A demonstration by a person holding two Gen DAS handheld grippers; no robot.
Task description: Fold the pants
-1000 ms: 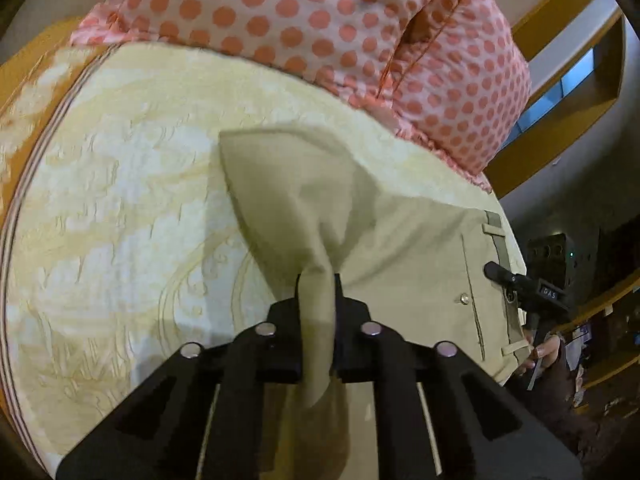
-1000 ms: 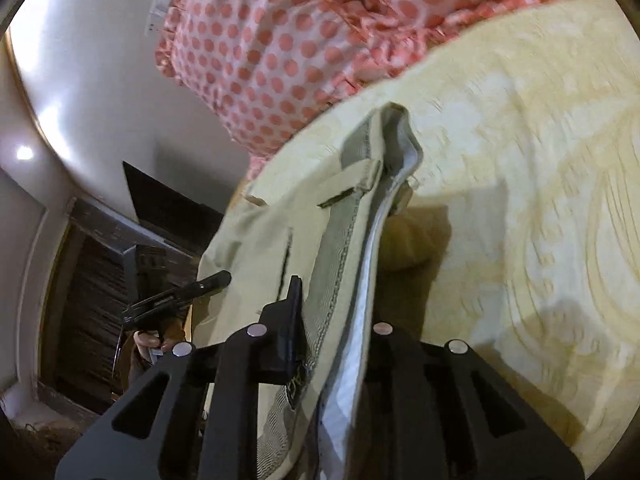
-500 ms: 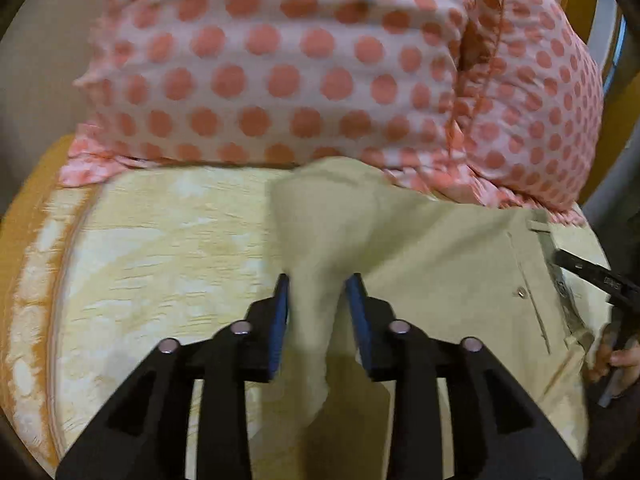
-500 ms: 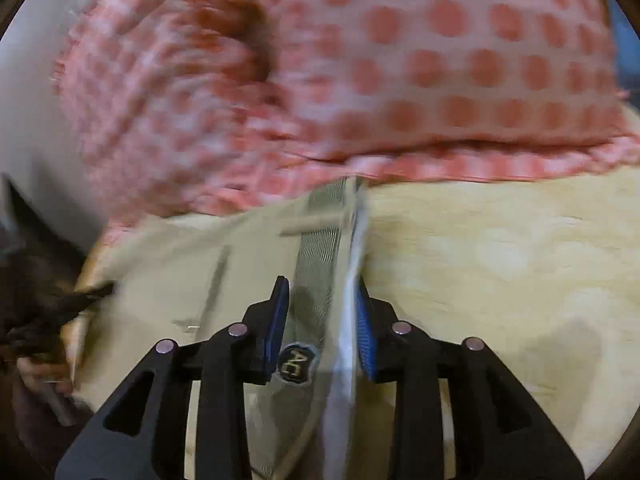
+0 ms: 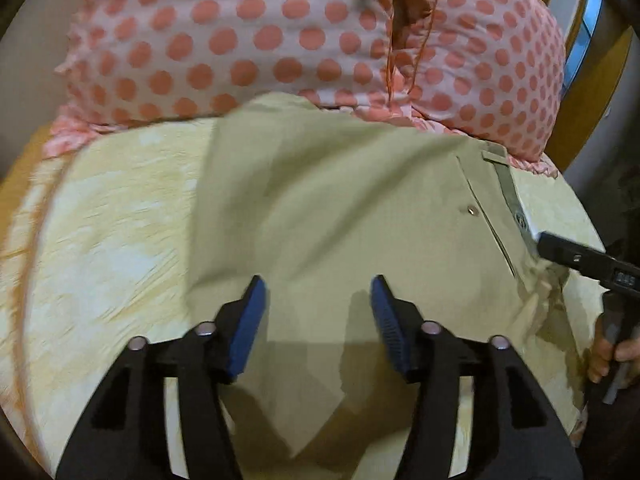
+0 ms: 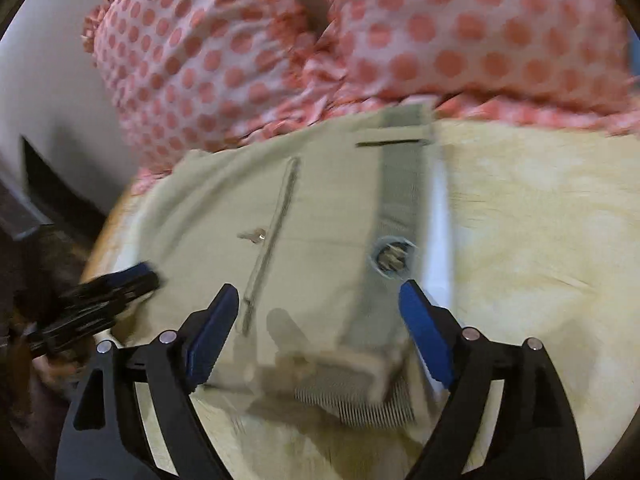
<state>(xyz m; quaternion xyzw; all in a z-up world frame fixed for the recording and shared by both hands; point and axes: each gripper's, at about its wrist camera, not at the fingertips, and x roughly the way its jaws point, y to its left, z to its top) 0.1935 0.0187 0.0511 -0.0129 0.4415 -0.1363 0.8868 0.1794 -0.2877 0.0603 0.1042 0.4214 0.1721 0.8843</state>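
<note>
Both grippers spread wide, nothing held; pants lying flat on the bedspread.
The left gripper [image 5: 318,312] hovers over the folded khaki pants [image 5: 328,216], the polka-dot pillows [image 5: 256,36] ahead of it. The right gripper [image 6: 320,320] stands just short of the waistband [image 6: 400,196]; the yellow bedspread [image 6: 532,216] lies to its right.

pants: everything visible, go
The pants are khaki woven cloth, lying fairly flat on the yellow bedspread, far edge touching the polka-dot pillows. Waistband with grey lining, a round label, a belt loop, a welt pocket with a button. Both grippers are open over them.
</note>
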